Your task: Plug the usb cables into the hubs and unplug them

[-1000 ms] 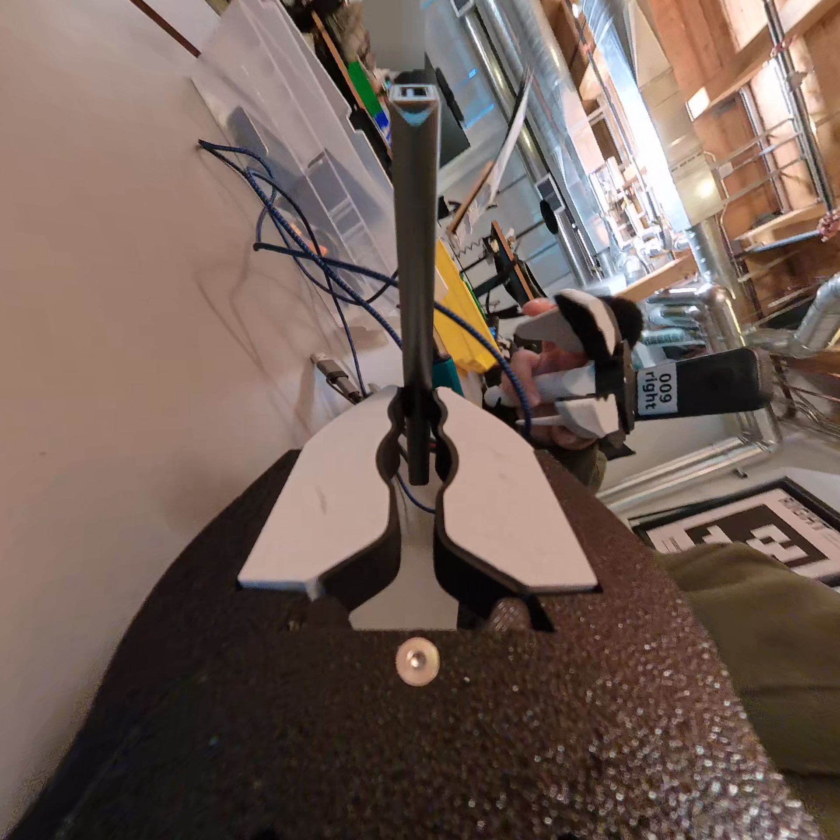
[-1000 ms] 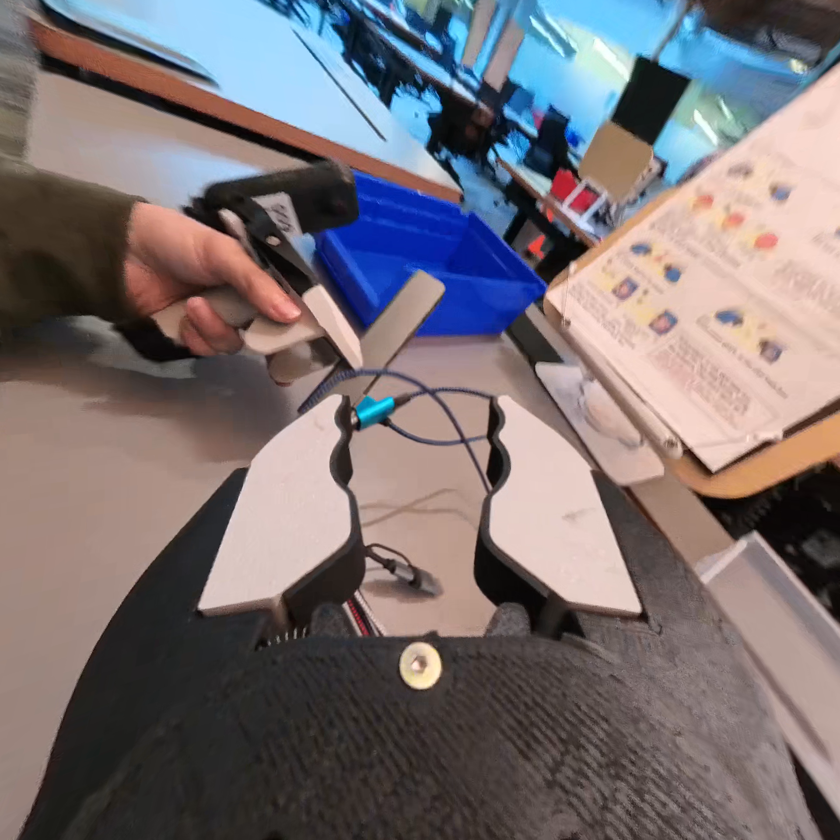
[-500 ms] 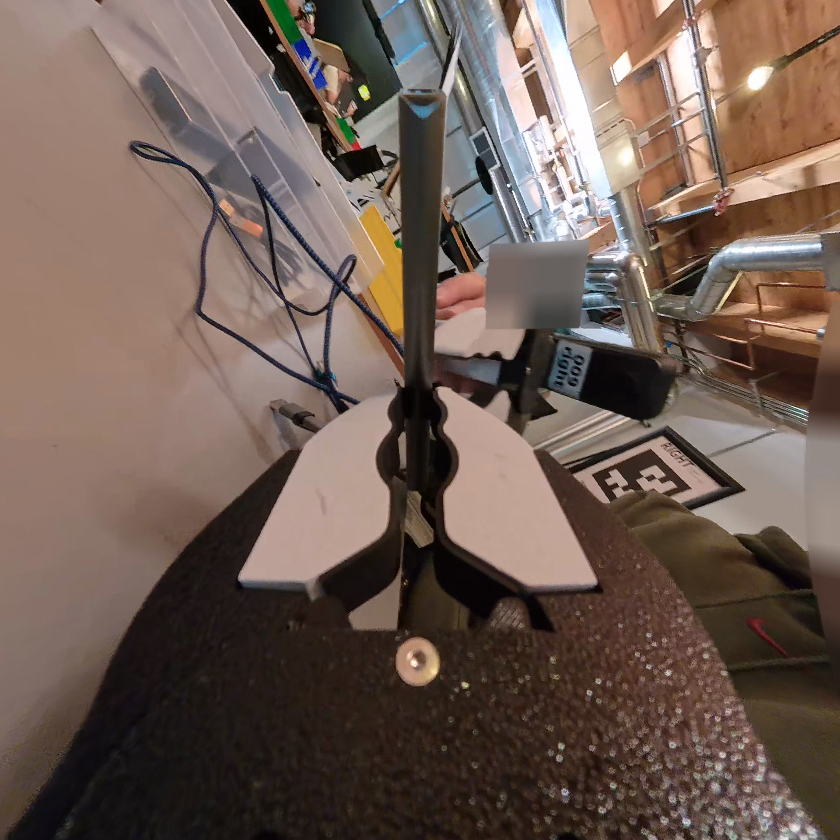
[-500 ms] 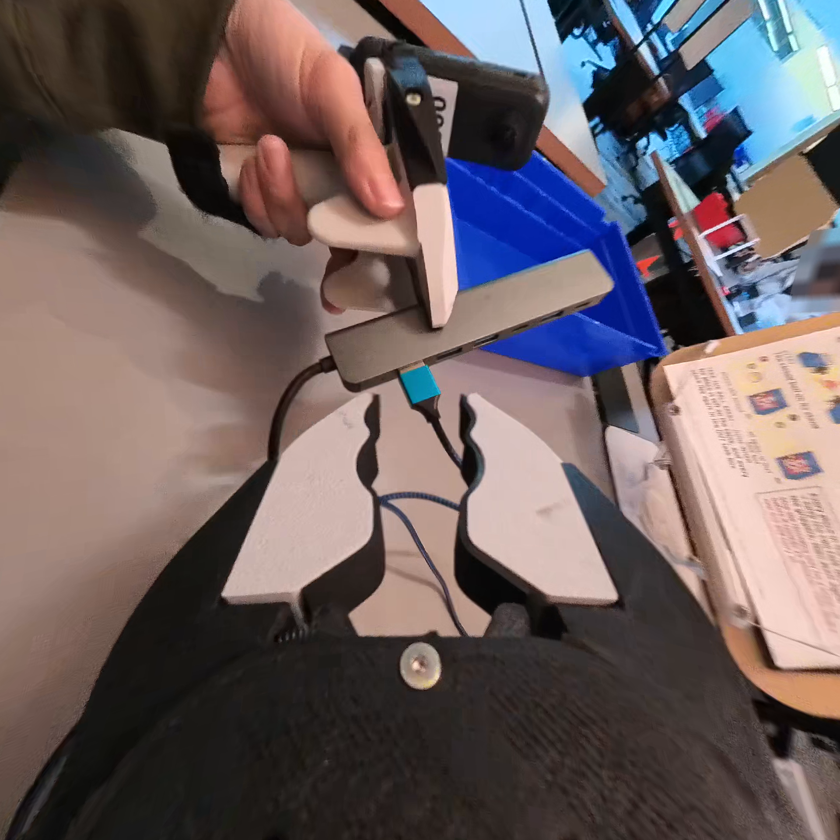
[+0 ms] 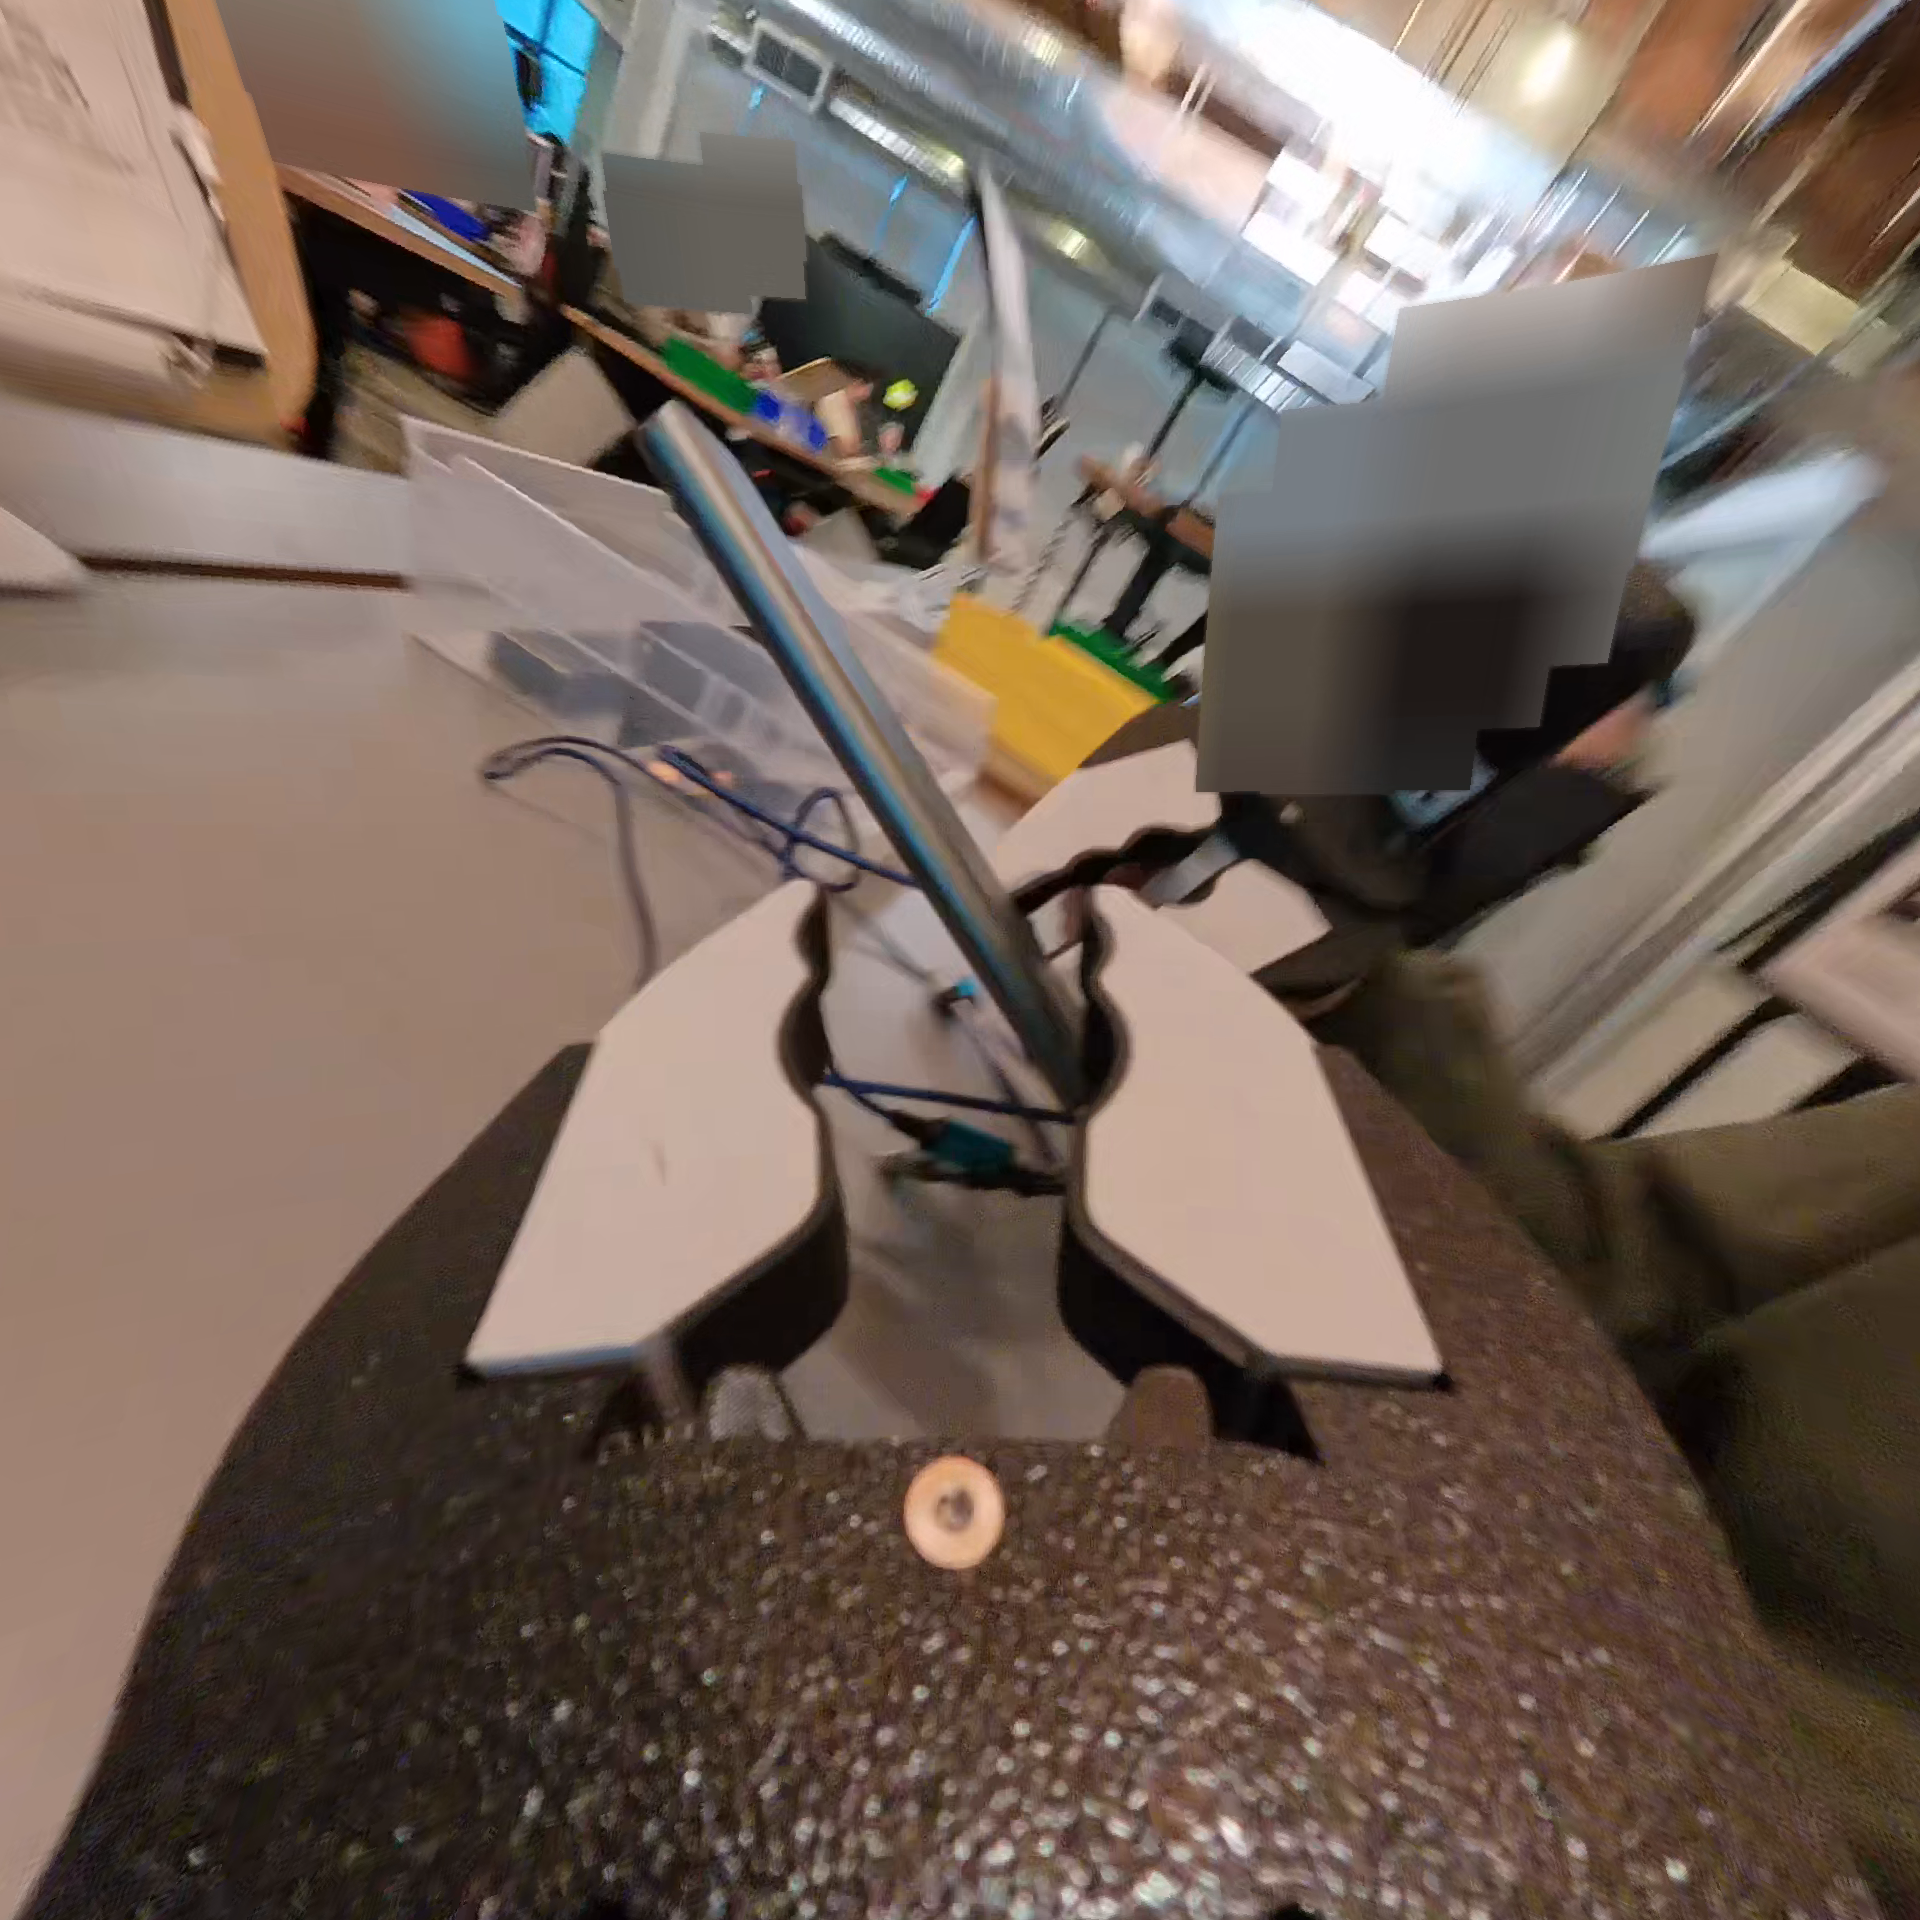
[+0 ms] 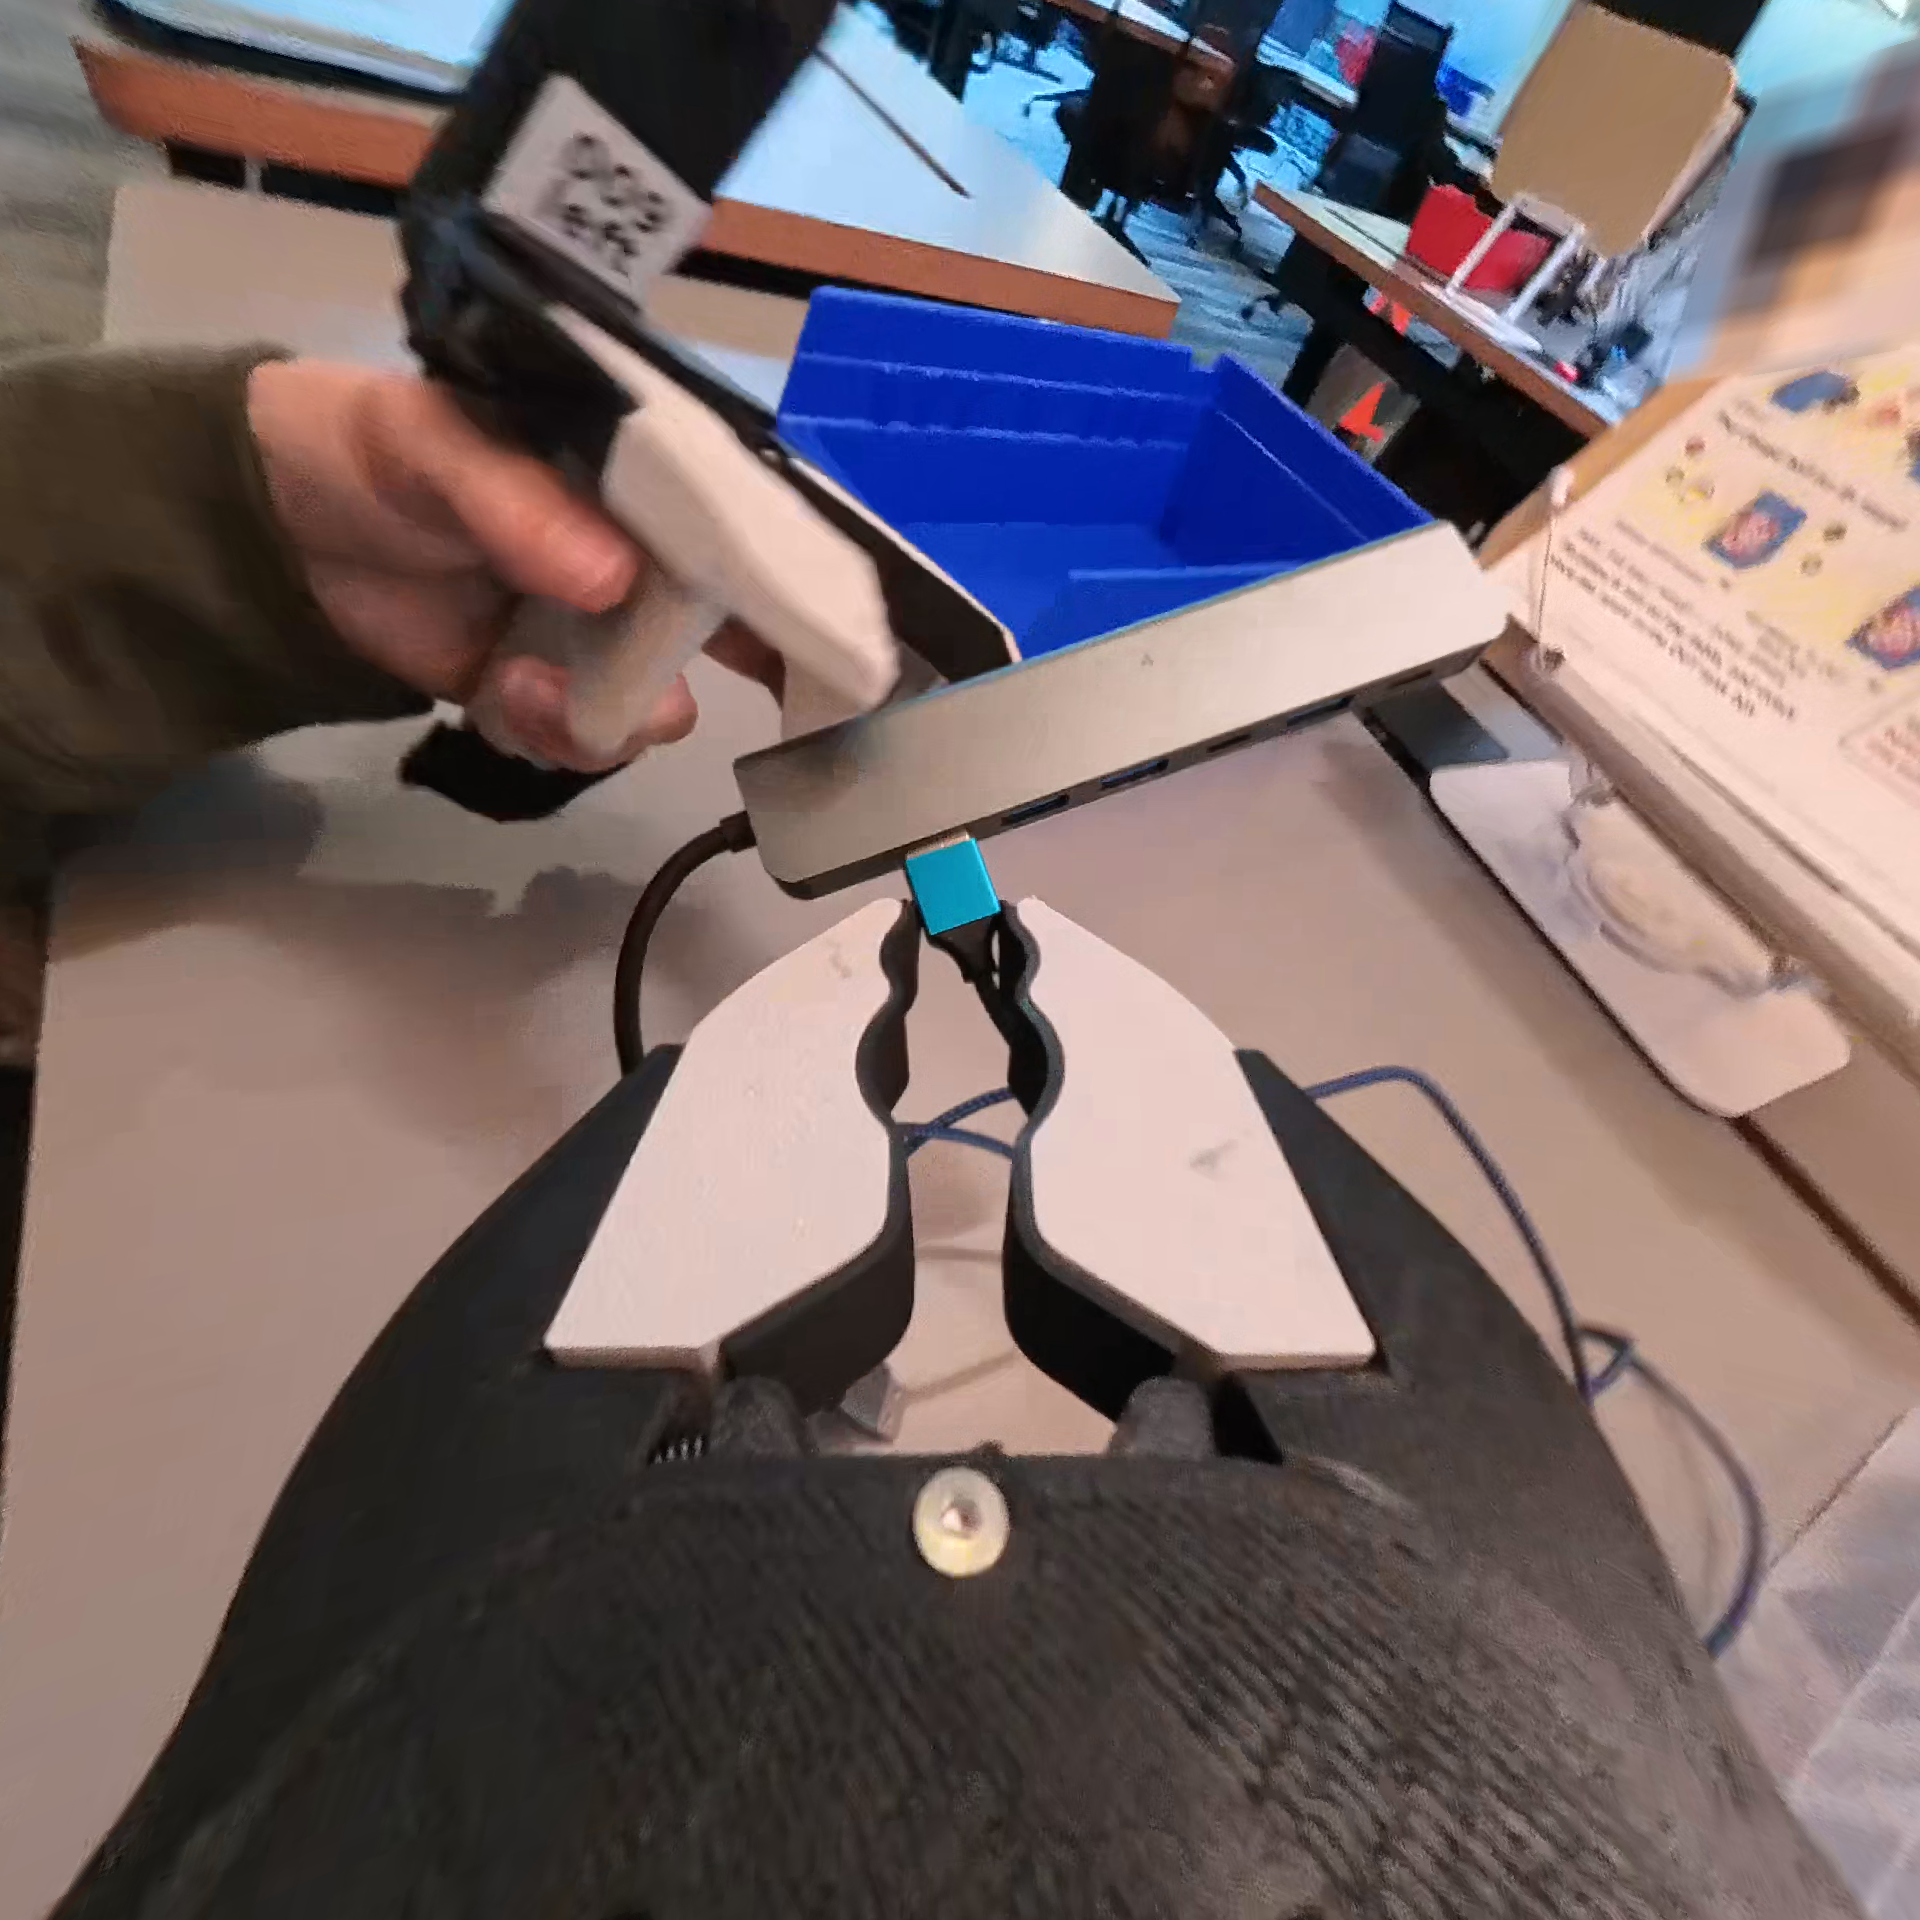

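One grey hub hung in the air above the pale surface, tilted, with its row of ports facing the right claw. Into the port nearest the hub's cabled end went a teal USB plug, and the right claw's jaws stood nearly together, pinched on the black collar just behind that plug. From there the blue braided cable ran down under the claw and looped over the surface to the right of the hub. A black lead curved down from the hub's left end. In the left wrist view the left claw had its jaws parted, and the hub leaned slantwise against the right-hand finger alone; whether it was truly gripped could not be told from that blurred view. Behind the hub sat a blue bin, and to the hub's right lay a printed sheet on a board.
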A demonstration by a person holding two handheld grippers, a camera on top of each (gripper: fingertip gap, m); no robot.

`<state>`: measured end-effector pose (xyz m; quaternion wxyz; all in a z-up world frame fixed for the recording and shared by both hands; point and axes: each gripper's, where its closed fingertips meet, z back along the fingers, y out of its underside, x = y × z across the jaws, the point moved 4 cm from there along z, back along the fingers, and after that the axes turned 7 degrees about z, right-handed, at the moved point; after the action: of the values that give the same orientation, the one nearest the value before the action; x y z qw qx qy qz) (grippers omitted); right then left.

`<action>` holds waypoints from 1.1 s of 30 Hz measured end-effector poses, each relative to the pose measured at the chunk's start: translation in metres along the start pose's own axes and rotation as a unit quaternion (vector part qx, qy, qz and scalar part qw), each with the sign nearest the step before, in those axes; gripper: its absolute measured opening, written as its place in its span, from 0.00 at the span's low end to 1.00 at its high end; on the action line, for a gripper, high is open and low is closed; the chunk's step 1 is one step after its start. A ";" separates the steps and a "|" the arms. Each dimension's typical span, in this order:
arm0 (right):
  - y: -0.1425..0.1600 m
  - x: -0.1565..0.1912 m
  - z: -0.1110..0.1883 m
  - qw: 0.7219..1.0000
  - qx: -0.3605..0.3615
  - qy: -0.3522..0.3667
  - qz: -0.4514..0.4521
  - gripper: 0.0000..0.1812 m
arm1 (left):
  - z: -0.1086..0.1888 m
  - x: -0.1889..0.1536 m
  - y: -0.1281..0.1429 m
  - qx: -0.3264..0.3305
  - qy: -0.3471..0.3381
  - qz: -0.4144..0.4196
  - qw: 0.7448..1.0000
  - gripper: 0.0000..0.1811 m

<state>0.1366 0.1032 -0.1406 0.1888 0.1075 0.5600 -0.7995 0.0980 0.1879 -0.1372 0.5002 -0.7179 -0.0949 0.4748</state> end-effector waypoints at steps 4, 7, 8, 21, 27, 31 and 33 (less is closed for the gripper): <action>0.008 -0.017 0.008 0.992 0.017 0.070 -0.100 0.08 | -0.013 -0.005 0.007 0.040 -0.104 -0.140 0.984 0.35; 0.010 -0.022 0.010 0.984 0.035 0.106 -0.137 0.08 | -0.023 -0.014 0.006 0.044 -0.160 -0.206 0.964 0.32; 0.010 -0.022 0.010 0.982 0.035 0.113 -0.144 0.08 | -0.027 -0.016 0.008 0.058 -0.180 -0.232 0.954 0.31; 0.020 -0.020 0.020 0.984 0.026 0.099 -0.147 0.07 | -0.040 -0.020 0.015 0.056 -0.302 -0.412 0.858 0.19; 0.026 -0.021 0.018 0.981 0.038 0.114 -0.155 0.07 | -0.044 -0.012 0.023 0.044 -0.300 -0.410 0.860 0.19; 0.024 -0.027 0.019 0.974 0.004 0.143 -0.173 0.07 | -0.043 -0.006 0.024 0.018 -0.298 -0.388 0.872 0.19; 0.025 -0.027 0.018 0.974 -0.007 0.137 -0.178 0.07 | -0.041 -0.006 0.021 -0.010 -0.294 -0.364 0.884 0.21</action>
<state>0.1720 0.0839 -0.1451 -0.0349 0.1132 0.5962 -0.7940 0.1194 0.1480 -0.1483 0.5798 -0.4653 -0.4966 0.4480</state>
